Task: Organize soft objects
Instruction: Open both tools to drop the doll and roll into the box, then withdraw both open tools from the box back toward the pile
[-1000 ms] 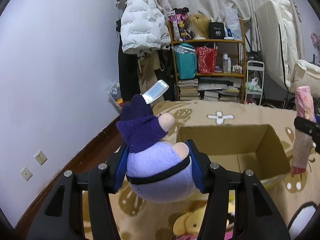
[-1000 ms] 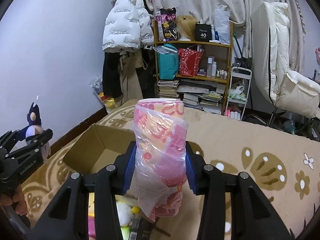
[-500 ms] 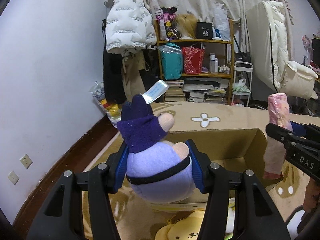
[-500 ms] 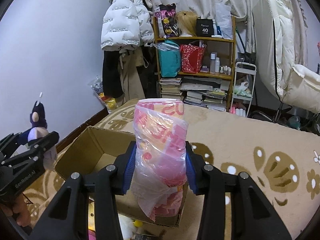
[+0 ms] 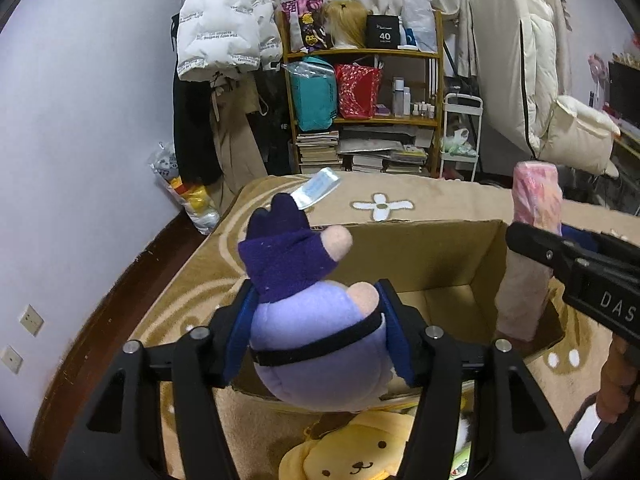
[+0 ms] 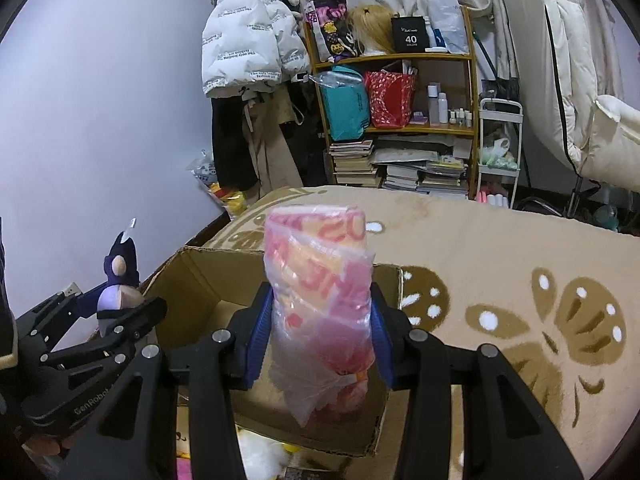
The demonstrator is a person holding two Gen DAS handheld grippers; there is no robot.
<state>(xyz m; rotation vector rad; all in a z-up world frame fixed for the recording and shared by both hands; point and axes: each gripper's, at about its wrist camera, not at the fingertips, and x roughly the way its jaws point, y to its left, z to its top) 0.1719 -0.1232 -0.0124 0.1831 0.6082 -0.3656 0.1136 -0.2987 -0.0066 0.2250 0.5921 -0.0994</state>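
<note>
Both of my grippers are loaded above the cardboard box (image 5: pixel 440 256). Nearest me, my left gripper (image 5: pixel 316 332) has its jaws easing apart, yet its blue pads (image 5: pixel 398 344) still touch the flanks of the purple plush toy (image 5: pixel 308 320), which sits dead centre between them, its dark purple hood and tag pointing toward twelve o'clock. Below it, at six o'clock, a yellow plush (image 5: pixel 360 452) lies on the tan patterned rug (image 5: pixel 208 272). My right gripper (image 6: pixel 320 336) is clenched on the pink plastic-wrapped bundle (image 6: pixel 320 292), which stands upright between the pads and sticks out above and below them. From the right wrist, the open box lies just past the bundle, spreading toward nine o'clock, where my left gripper and its toy show. From the left wrist, the bundle hangs at three o'clock over the box's right end. Farther off at twelve o'clock stands a wooden shelf (image 6: pixel 392 128) with books and bags, a white puffer jacket (image 6: pixel 244 40) hanging at eleven.
</note>
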